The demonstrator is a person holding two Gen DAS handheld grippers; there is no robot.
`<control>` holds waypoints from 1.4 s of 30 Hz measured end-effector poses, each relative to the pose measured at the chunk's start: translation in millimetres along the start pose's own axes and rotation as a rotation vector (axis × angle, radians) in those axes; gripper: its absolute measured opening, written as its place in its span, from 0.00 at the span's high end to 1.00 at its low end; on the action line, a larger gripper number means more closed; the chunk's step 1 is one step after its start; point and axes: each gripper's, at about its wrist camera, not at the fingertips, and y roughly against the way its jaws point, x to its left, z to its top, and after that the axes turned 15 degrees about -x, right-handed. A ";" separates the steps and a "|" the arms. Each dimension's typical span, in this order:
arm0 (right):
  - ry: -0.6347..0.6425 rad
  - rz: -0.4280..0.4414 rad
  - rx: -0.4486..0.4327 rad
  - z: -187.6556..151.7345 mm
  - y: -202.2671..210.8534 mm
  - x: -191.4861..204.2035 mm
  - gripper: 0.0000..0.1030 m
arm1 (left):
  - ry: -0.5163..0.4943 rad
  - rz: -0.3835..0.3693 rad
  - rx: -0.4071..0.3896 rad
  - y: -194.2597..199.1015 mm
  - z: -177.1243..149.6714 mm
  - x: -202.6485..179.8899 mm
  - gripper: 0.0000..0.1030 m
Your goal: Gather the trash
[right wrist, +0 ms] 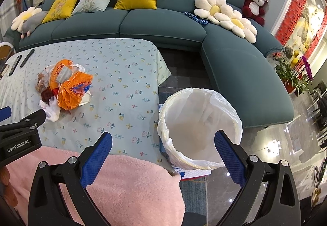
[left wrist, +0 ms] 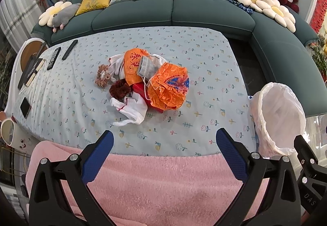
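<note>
We see the trash pile (left wrist: pixel 143 83) in the middle of the table (left wrist: pixel 214 66), well ahead of our left gripper (left wrist: pixel 164 140) and apart from it. The left gripper's fingers (left wrist: pixel 98 156) stand wide apart with nothing between them, hanging over the near strip of pink towel (left wrist: pixel 163 185). In the pile lie two orange wrappers (left wrist: pixel 169 89), a grey mask (left wrist: pixel 149 66), white cloth (left wrist: pixel 130 109) and two scrunchies, one tan (left wrist: pixel 103 75) and one dark red (left wrist: pixel 119 89).

Our right gripper (right wrist: pixel 163 144) is likewise spread wide and empty. The bin (right wrist: pixel 200 125), lined with a white bag, stands just off the table's right edge, and the gripper's right finger (right wrist: pixel 229 156) shows in front of its rim. From this view the pile (right wrist: pixel 65 87) lies far to the left, near the left gripper's tip (right wrist: pixel 38 115).

Bare floral cloth lies open all round the pile, widest on the right toward the bin. Remotes (left wrist: pixel 61 54) and a phone (left wrist: pixel 25 106) sit along the left edge, well clear of the pile. The sofa (left wrist: pixel 163 11) runs behind the table and round the right side.

A red thing (left wrist: pixel 141 91) under the wrappers is mostly covered, and we cannot tell what it is. The bin's base is hidden in both views, and its bottom looks pale and blurred through the bag.
</note>
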 end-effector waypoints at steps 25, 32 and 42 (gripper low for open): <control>0.015 0.005 0.000 2.5 0.1 4.7 0.07 | 0.001 -0.003 0.004 1.6 -0.7 -0.8 0.07; 0.012 0.003 0.003 1.7 0.1 4.0 0.07 | 0.002 -0.003 0.005 1.6 -0.8 -0.8 0.07; 0.009 0.002 0.002 1.2 0.1 3.7 0.07 | 0.002 -0.004 0.005 1.6 -1.3 -1.6 0.07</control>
